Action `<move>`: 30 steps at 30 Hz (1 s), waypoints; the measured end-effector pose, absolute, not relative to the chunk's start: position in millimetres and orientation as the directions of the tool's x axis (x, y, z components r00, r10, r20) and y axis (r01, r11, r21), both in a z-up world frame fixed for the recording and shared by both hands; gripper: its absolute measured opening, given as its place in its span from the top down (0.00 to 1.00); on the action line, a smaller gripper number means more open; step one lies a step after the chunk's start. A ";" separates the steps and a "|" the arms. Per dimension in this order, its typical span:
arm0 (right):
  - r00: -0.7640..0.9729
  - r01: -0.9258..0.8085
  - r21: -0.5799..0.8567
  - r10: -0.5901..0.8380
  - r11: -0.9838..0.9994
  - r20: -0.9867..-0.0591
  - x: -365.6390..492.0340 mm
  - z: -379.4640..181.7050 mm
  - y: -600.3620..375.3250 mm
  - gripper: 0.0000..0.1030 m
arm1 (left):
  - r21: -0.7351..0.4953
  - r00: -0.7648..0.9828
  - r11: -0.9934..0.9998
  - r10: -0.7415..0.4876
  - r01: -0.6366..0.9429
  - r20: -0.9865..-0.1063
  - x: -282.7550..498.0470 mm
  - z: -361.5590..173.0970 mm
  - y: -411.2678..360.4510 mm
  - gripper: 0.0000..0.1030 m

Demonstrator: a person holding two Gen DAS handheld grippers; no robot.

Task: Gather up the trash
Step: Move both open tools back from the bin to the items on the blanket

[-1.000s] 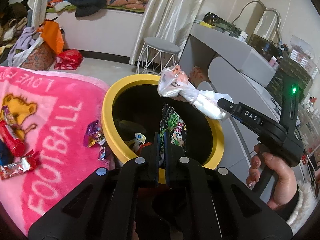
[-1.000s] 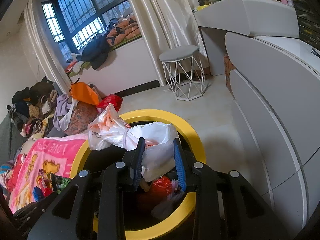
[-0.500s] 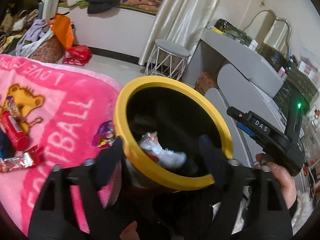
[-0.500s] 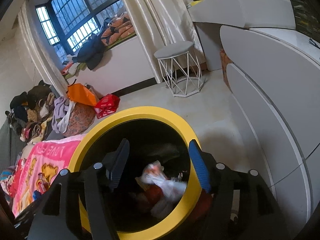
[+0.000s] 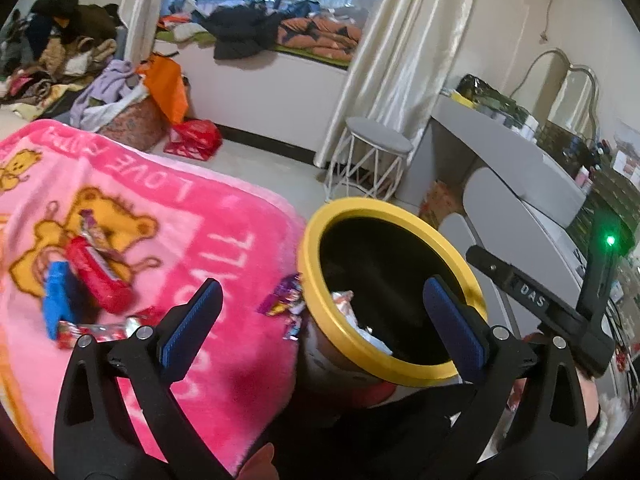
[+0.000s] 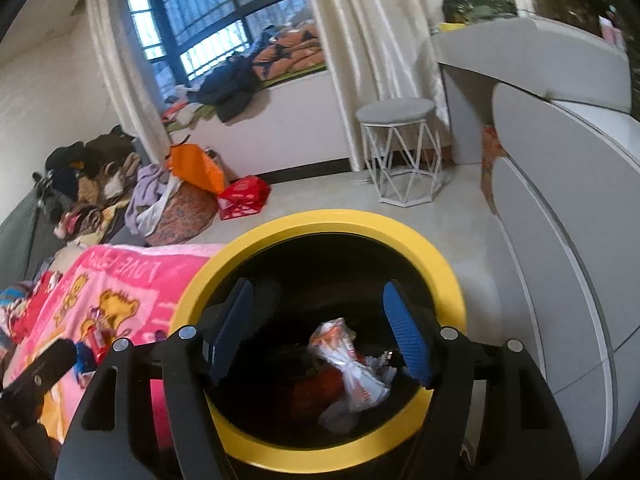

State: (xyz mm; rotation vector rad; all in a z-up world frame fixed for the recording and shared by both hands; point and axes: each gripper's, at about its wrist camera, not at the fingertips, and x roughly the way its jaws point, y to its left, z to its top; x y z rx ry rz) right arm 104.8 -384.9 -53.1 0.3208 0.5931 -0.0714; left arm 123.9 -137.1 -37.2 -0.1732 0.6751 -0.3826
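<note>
Opening wide over the bin, both grippers have nothing between their pads. The left gripper [image 5: 318, 320] is spreading to about its fullest, one blue pad [image 5: 192, 326] over the blanket [image 5: 168, 208] and the other above the bin [image 5: 356, 206] mouth. The right gripper [image 6: 318, 334] is also opening, less far, and hangs right over the dark inside of the bin.

A white plastic bag [image 6: 352, 372] with orange print lies in the bin on other scraps, so this drop looks finished. The step in hand, as I judge it, is going for the next pieces.

More trash lies on the blanket: a purple wrapper [image 5: 286, 302] just beside the bin wall, a red packet [image 5: 96, 272], a blue item [image 5: 56, 304] touching it, and a red foil wrapper [image 5: 100, 330] nearest the left gripper.

To do this well:
- Swing the left gripper away from the bin and towards the blanket; it is already partly over it.
- Take the purple wrapper first, since it is closest to the bin and needs the shortest carry.
- Come down with the pads either side of the wrapper and close on the wrapper alone. The blanket is soft and fleecy, so pinching too low would probably catch the pile and lift the fabric.
- Crinkly foil may slip; grip it across the middle, not at a loose end.
- Keep the right gripper clear of the rim so the two do not cross.
</note>
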 end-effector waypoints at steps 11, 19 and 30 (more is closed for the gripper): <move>0.831 0.015 0.262 0.134 0.965 -0.540 101.4 -39.2 -338.5 0.34 | -0.251 0.787 0.943 -0.321 0.216 -0.527 115.7 -20.7 -102.1 0.10; 0.819 -0.083 0.243 0.205 0.966 -0.536 100.8 -33.1 -305.5 0.34 | -0.239 0.822 0.959 -0.258 0.154 -0.508 113.4 -16.8 -74.9 0.10; 0.783 -0.178 0.223 0.275 0.958 -0.557 101.4 -34.2 -264.4 0.34 | -0.260 0.839 0.964 -0.191 0.062 -0.510 113.3 -21.3 -35.2 0.10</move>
